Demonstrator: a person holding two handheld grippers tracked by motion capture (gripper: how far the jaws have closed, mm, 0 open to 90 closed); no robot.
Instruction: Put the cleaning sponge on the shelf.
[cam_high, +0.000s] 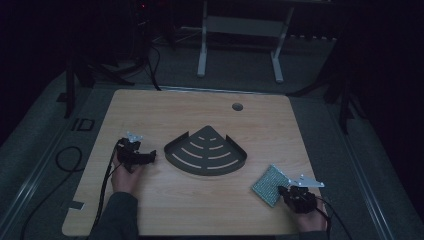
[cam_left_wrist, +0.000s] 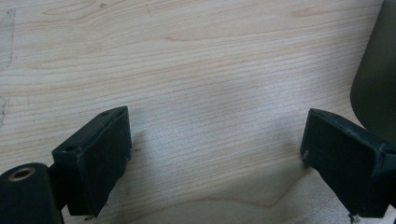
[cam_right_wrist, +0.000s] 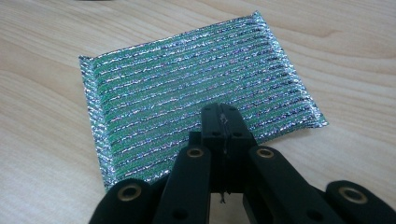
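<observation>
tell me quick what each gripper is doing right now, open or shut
Left gripper: open, jaws wide apart over bare table, holding nothing.
Right gripper: jaws shut together, over the near edge of the scouring pad; an actual grip cannot be told.

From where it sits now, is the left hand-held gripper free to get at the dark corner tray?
Probably yes. The left hand-held gripper sits just beside the tray with its jaws wide open toward it, and only bare table lies between them. The tray's edge already shows near one jaw.

"id" on the floor mat (cam_high: 82, 124)
</observation>
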